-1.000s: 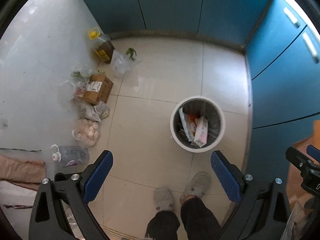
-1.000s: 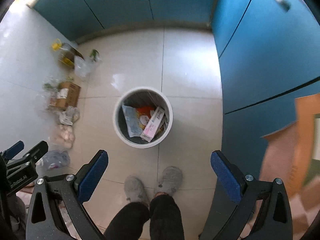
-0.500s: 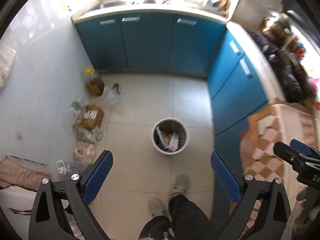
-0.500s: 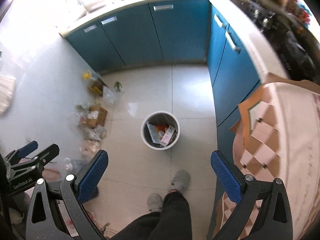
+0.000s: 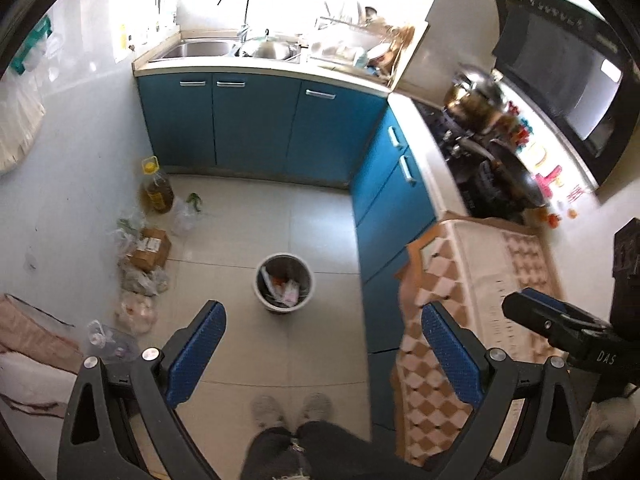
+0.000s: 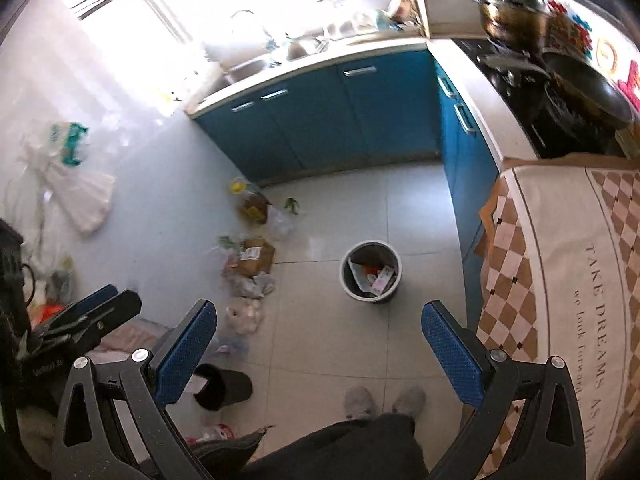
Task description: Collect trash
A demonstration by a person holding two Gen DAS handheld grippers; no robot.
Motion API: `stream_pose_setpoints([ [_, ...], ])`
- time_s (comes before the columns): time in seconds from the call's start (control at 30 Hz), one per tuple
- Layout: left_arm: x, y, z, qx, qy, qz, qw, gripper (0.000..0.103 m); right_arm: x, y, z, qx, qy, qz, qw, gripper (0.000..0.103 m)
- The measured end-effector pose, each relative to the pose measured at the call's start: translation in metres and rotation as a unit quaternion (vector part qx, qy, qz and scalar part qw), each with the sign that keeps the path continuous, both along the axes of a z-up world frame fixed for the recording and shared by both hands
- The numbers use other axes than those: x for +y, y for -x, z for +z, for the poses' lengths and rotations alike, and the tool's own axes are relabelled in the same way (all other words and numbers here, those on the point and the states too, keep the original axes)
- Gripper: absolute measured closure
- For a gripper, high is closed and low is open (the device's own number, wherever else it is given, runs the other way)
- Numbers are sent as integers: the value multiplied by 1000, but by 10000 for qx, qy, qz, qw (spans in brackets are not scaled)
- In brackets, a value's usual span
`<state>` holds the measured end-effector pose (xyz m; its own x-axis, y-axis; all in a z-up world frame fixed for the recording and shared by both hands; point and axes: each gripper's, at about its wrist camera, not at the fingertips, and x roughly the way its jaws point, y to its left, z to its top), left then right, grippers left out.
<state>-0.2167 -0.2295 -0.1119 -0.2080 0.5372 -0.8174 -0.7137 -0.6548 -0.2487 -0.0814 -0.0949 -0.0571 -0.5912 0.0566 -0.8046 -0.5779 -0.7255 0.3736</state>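
Fingers (image 5: 208, 340) of both grippers spread wide above the trash bin (image 5: 283, 282)

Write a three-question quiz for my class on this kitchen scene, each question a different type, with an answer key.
1. True or false: the left gripper and the right gripper both hold trash.
2. The waste bin stands: A) on the counter, B) on the floor tiles, C) inside a cabinet.
3. Fill in: the cardboard box lies among plastic bags along the ____ side of the floor.

Key
1. False: both are open and hold nothing.
2. B
3. Left, beside the wall.
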Motion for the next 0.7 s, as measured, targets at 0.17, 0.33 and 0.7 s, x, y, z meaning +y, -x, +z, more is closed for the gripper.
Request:
stream_pose_setpoints([
  [0.17, -13, -14, 19, -285, -380, -5, 9989, 0, -11, -22, 35, 211, 44, 381, 9990, 0],
  [0.33, -17, -27, 26, -217, -400, 65, 9989, 0, -17, -34, 53, 297, -4, 633, 9976, 0],
  [0.7, -23, -37, 33, -217, -361, -115, 9990, 0, -17, -39, 45, 258, 266, 906, 9952, 0],
])
